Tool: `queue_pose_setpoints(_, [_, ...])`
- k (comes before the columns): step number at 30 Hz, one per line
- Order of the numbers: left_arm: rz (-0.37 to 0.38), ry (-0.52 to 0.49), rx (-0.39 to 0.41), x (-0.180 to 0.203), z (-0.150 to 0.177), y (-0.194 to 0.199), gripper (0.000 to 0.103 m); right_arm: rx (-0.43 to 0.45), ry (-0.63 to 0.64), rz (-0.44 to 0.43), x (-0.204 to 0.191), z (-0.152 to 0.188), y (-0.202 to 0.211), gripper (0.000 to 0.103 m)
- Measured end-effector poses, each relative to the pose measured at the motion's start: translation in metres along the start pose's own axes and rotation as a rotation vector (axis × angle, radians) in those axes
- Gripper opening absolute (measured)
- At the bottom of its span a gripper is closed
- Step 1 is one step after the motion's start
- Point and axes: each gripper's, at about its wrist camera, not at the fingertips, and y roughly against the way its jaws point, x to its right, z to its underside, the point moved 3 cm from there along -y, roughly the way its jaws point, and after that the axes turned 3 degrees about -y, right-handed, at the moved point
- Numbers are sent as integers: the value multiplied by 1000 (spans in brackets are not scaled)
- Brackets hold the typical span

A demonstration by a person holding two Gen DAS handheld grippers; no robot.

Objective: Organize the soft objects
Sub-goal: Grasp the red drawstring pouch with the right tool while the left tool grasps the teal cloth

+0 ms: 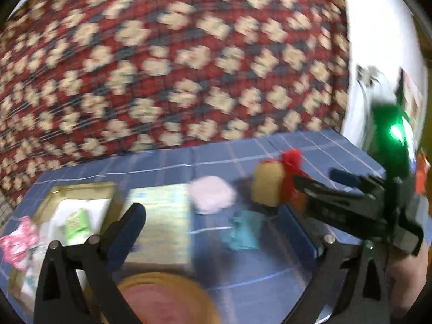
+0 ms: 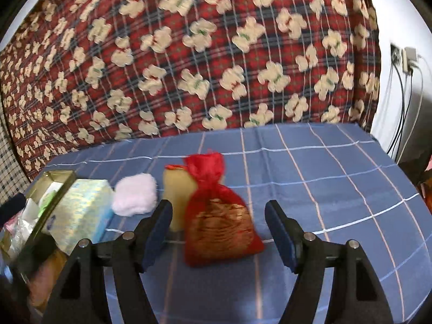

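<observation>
Both grippers angle down toward the blue checked cloth [image 2: 337,167], landmark = red drawstring pouch [image 2: 218,216]

Right gripper [image 2: 218,224]: jaws apart, pouch lies on the cloth between the blue pads [image 2: 158,232] but neither pad presses on it; nothing gripped. In the left wrist view the same gripper comes in from the right edge, a green light on its body, a bit of the hand visible below it

Left gripper [image 1: 213,229]: jaws spread wide, nothing between them; a small teal cloth piece [image 1: 241,233] lies on the cloth ahead of it, apart from both pads

Beside the pouch, touching its left side: yellow pouch [image 2: 178,194], partly hidden behind it. Further left of the pouch: pink fluffy puff [image 2: 135,195], then tissue pack [image 2: 81,213], then gold tin [image 2: 56,178] with white and green packets inside, contents hard to make out

Left wrist view is heavily motion-blurred; round tan-rimmed thing [image 1: 167,297] at bottom edge, possibly a basket, cut off. Pink patterned item [image 1: 19,240] at left edge, cut off

Teddy-print red blanket [image 2: 189,54] behind the cloth
</observation>
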Motion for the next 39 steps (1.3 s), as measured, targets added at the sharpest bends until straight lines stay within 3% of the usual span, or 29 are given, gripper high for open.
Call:
queue_pose_setpoints(7, [12, -19, -88, 23, 5, -34, 100, -129, 11, -33, 11, 8, -36, 73])
queue_pose_setpoints(14, [25, 3, -101, 26, 12, -47, 100, -206, 2, -68, 13, 12, -52, 73])
queue_pose_setpoints(16, [38, -2, -107, 28, 13, -51, 100, -237, 22, -81, 10, 15, -55, 57])
queue_pose_setpoints(18, [45, -19, -117, 32, 13, -53, 97, -230, 48, -68, 8, 17, -51, 44])
queue_pose_setpoints(21, [61, -26, -107, 35, 13, -50, 91, -207, 19, -103, 14, 18, -42, 32])
queue_pose_setpoints(25, [84, -29, -140, 41, 17, -57, 71, -185, -8, -130, 17, 16, -37, 30])
queue_pose_setpoints(34, [59, -38, -244, 52, 28, -86, 66, -209, -66, -183, 23, 19, -38, 30])
queue_pose_setpoints(39, [38, -9, -313, 49, 33, -102, 66, -161, -52, -164, 24, 17, -29, 30])
